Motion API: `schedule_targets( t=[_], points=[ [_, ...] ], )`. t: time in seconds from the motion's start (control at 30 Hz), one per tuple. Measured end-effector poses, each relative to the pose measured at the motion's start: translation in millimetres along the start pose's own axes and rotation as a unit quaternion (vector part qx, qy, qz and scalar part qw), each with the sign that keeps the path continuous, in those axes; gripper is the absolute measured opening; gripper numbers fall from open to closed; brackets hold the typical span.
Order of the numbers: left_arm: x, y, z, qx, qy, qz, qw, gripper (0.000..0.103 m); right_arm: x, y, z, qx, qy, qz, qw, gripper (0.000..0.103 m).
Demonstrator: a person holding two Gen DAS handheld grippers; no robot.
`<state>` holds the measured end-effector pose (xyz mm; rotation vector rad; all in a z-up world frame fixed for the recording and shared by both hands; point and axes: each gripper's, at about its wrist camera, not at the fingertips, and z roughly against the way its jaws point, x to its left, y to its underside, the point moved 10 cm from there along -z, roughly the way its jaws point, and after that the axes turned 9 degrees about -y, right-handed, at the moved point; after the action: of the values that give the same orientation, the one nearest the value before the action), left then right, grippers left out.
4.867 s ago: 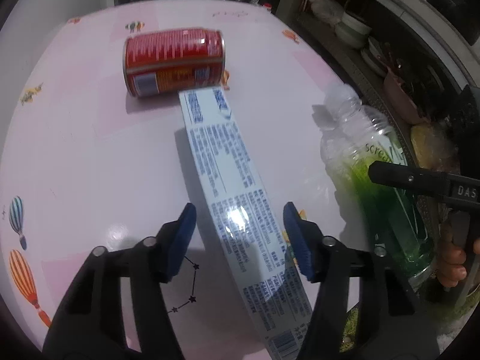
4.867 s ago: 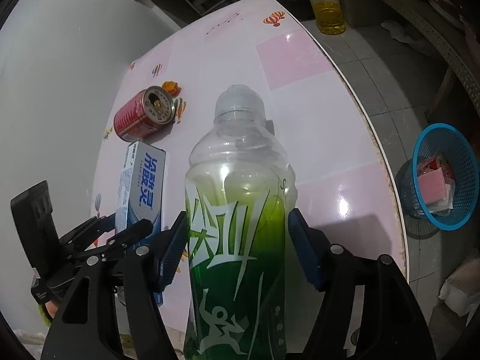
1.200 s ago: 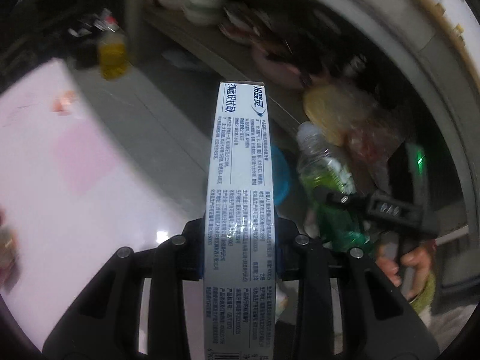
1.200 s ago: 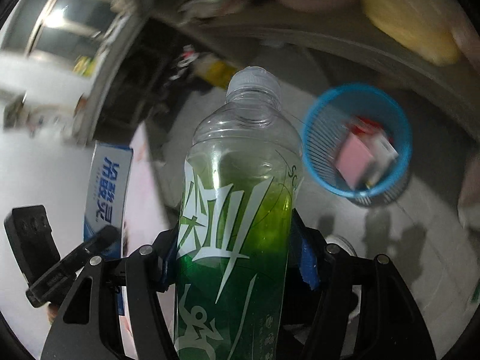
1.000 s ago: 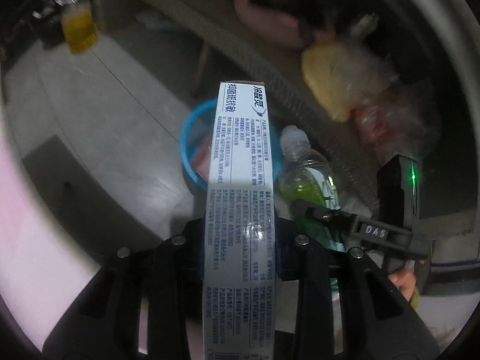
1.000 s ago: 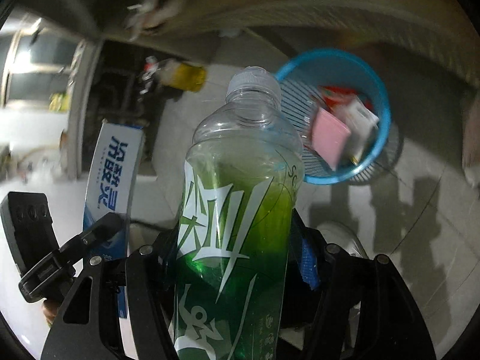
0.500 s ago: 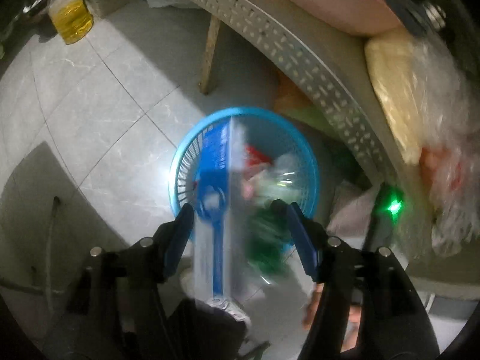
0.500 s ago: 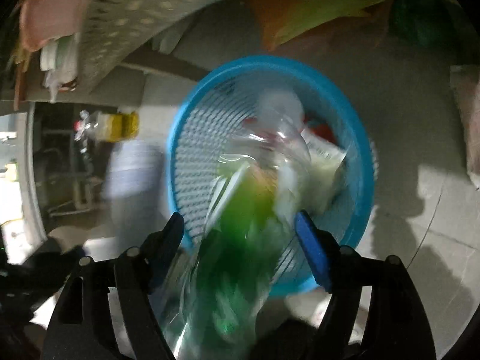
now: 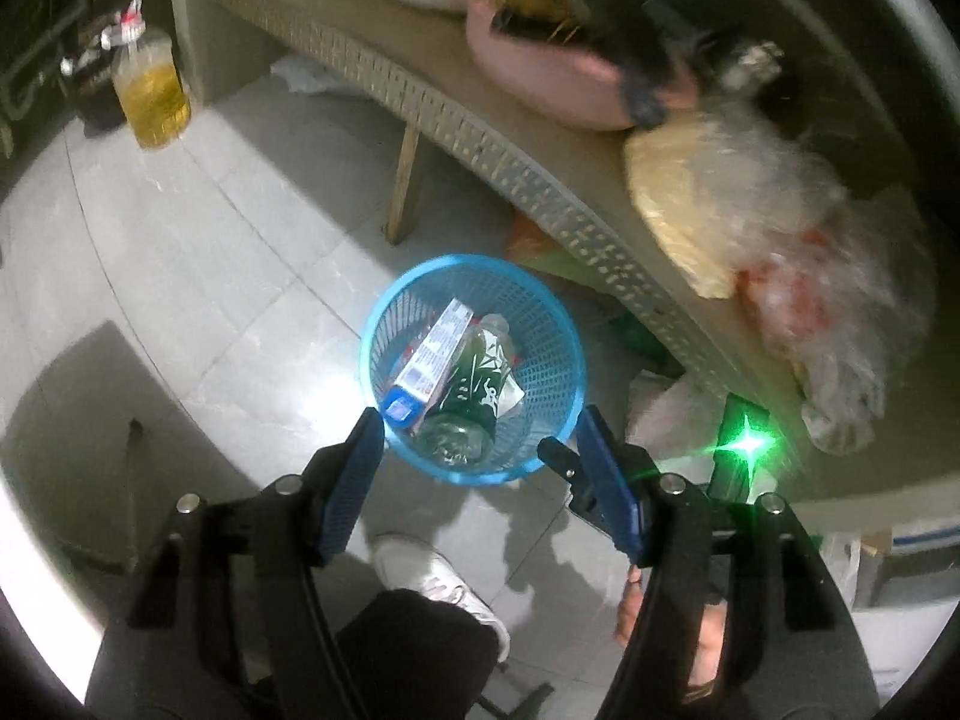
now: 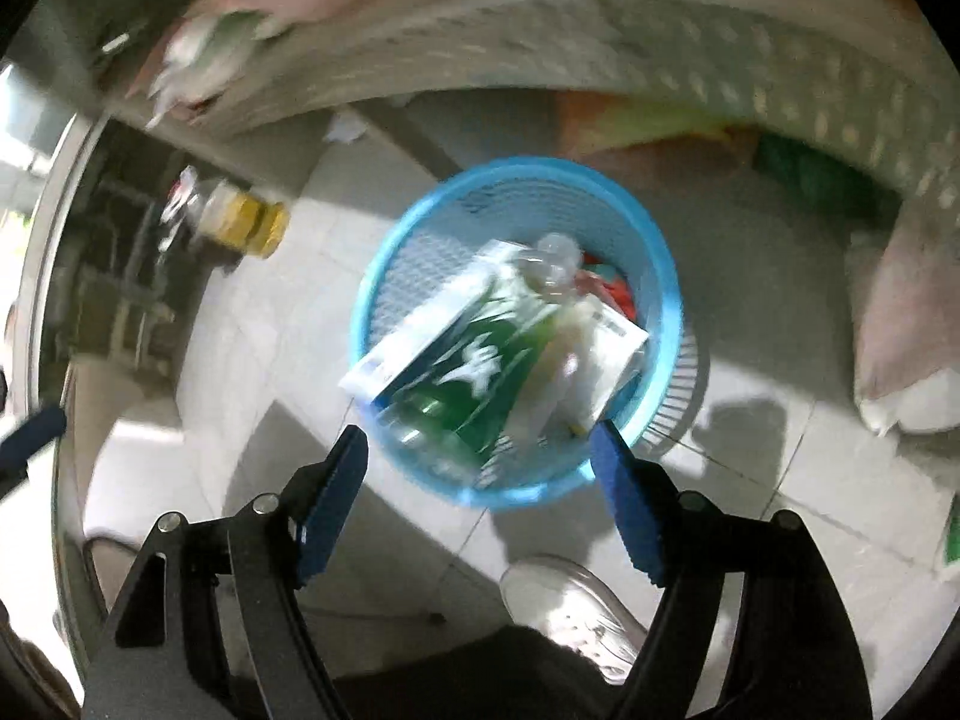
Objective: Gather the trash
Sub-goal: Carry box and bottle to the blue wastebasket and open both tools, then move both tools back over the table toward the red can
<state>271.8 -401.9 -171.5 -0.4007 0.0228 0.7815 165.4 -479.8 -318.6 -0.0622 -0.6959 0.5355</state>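
Observation:
A blue mesh trash basket [image 9: 549, 354] stands on the tiled floor below both grippers; it also shows in the right wrist view [image 10: 660, 276]. Inside it lie the white-and-blue toothpaste box [image 9: 429, 360] and the green drink bottle [image 9: 474, 384], side by side on older trash. The right wrist view shows the box [image 10: 420, 336] and the bottle [image 10: 480, 378] blurred. My left gripper [image 9: 480, 474] is open and empty above the basket's near rim. My right gripper [image 10: 480, 480] is open and empty above the basket too.
A perforated shelf [image 9: 480, 120] with a pink basin [image 9: 546, 78] and plastic bags [image 9: 780, 228] runs behind the basket. A bottle of yellow liquid [image 9: 150, 96] stands on the floor at the far left. The person's white shoe [image 9: 432, 576] is below the grippers.
Both grippers opened over the basket. The toothpaste box and the green bottle dropped out of them and now lie in the basket.

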Motion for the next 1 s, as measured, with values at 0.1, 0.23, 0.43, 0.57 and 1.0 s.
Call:
schedule_targets(
  t=[0.1,0.23,0.43,0.57,1.0],
  points=[
    [11.3,8.9,39.4,-0.046,-0.009,-0.009,0.9989,0.071,42.4,0.2,17.4,-0.007,0.0,0.067,0.998,0.079],
    [36.7,21.6,77.6,-0.087,-0.029,0.011,0.9958,0.075,98.5,5.9,44.3,-0.013,-0.02,0.152,0.988,0.082],
    [83.6,44.7,124.1,-0.134,-0.063,0.075,0.9862,0.078,155.0,11.4,72.2,-0.015,-0.044,0.238,0.97,0.086],
    [106.0,54.5,147.6,-0.154,-0.089,0.091,0.9799,0.08,182.2,14.6,79.3,-0.009,-0.056,0.273,0.96,0.086],
    [143.0,70.2,175.2,-0.172,-0.127,0.125,0.969,0.081,221.1,30.4,90.1,0.003,-0.085,0.313,0.946,0.086]
  ],
)
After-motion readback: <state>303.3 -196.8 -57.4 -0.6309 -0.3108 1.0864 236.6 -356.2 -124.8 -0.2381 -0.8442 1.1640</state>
